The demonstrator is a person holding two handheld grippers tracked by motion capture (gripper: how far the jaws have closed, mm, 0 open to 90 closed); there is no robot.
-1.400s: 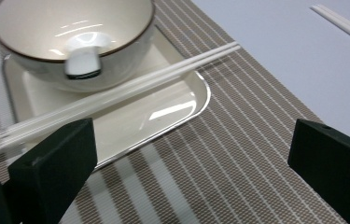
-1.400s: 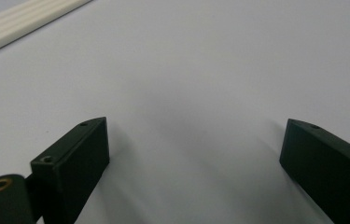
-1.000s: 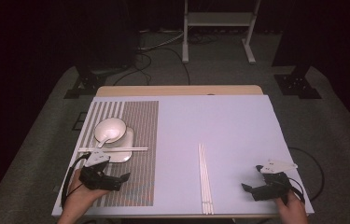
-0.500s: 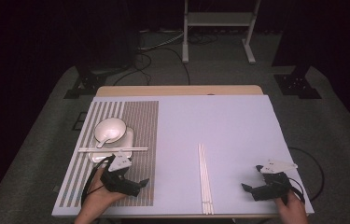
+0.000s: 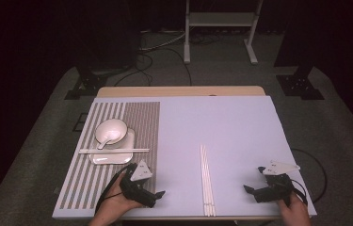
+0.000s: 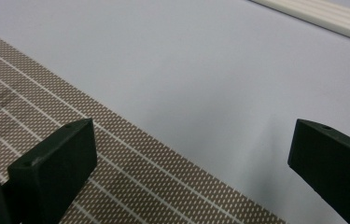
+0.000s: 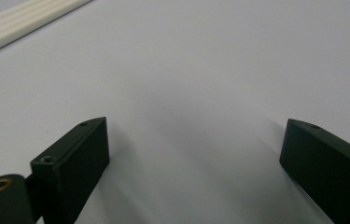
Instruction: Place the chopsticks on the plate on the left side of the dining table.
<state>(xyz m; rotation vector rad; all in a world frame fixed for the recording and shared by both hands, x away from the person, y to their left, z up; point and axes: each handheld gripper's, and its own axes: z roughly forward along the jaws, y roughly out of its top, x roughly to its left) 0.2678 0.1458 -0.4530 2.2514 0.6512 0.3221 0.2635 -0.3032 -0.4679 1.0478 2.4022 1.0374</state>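
Observation:
A brown striped placemat (image 5: 84, 179) lies at the table's left. On it a white bowl (image 5: 113, 128) with a white spoon (image 5: 103, 141) sits on a square white plate (image 5: 113, 157), and a pair of white chopsticks (image 5: 114, 151) lies across the plate's front. Several more white chopsticks (image 5: 206, 179) lie bundled near the middle front. My left gripper (image 5: 153, 188) is open and empty over the placemat's right front edge (image 6: 116, 154), pointing toward the bundle (image 6: 317, 18). Open and empty too, my right gripper (image 5: 253, 179) rests low over the bare mat, with the bundle (image 7: 23, 23) beyond it.
A pale blue mat (image 5: 221, 127) covers the wooden table. Cables trail from both grippers at the front edge. Beyond the table stand dark stands and a white metal frame (image 5: 221, 19) on grey carpet.
My left gripper has moved right along the front, from the placemat's left part to its right edge. The right gripper has stayed put.

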